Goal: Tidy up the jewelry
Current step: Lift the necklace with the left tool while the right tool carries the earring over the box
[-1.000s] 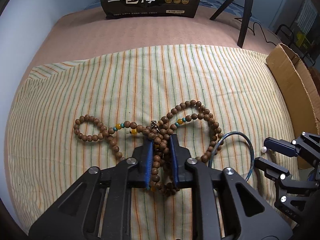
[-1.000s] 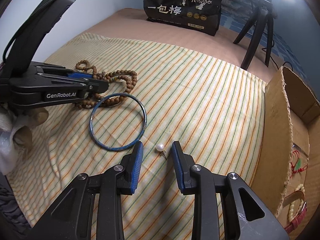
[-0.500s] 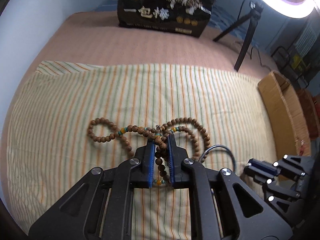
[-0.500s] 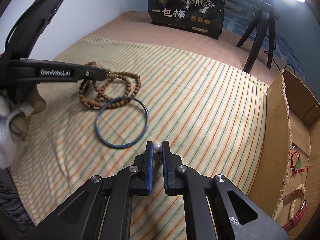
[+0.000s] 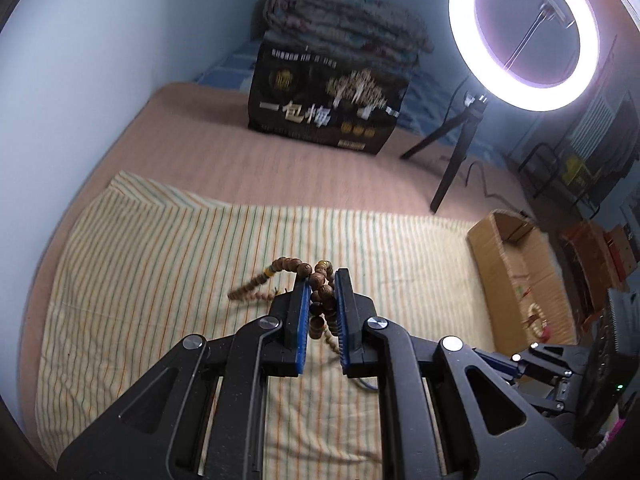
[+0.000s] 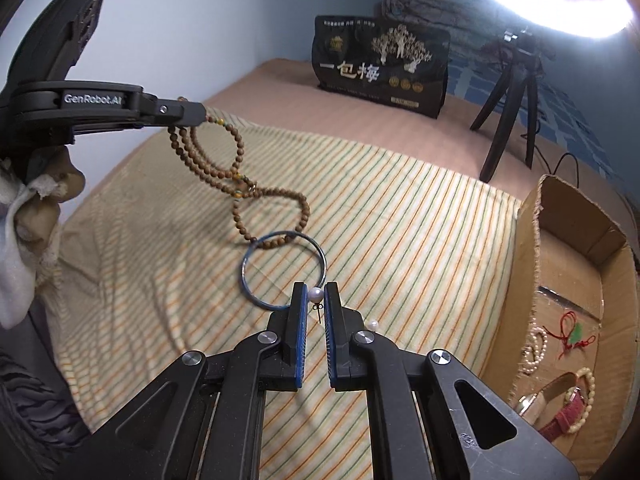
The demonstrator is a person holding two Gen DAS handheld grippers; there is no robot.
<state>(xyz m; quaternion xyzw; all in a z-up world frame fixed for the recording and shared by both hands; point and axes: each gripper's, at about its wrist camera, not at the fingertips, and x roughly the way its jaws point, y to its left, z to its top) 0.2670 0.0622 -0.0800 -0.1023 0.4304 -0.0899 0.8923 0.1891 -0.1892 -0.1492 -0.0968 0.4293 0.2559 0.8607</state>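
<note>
— So, what did the left wrist view show?

— The left gripper (image 5: 322, 280) had its fingers narrow, clamped on the beads (image 5: 319, 285). A few loops trailed off to the left, blurred, above the striped cloth (image 5: 160, 264). Behind the cloth stood a black bag (image 5: 326, 110), with a ring light (image 5: 524, 34) on its tripod to the right. A box (image 5: 516, 256) sat at the cloth's right edge, and part of the right gripper (image 5: 536, 364) showed in the lower right corner; from there I could not tell how its fingers stood.

— And the right wrist view?

— The right gripper (image 6: 315, 294) was closed narrow on a pearl stud (image 6: 316, 293), the pearl at the fingertips and its pin pointing down between the pads. A second pearl (image 6: 373, 324) lay on the cloth just beside the right finger. The bangle (image 6: 284, 270) lay flat on the cloth just ahead of the fingertips. The left gripper (image 6: 196, 114) was up at the left, the beads (image 6: 236, 184) hanging from it in loops, the lowest loop reaching the bangle's far rim. In the box (image 6: 528, 240) at the right lay bead bracelets (image 6: 536, 348), a red cord (image 6: 568, 332) and watches (image 6: 560, 404).
</note>
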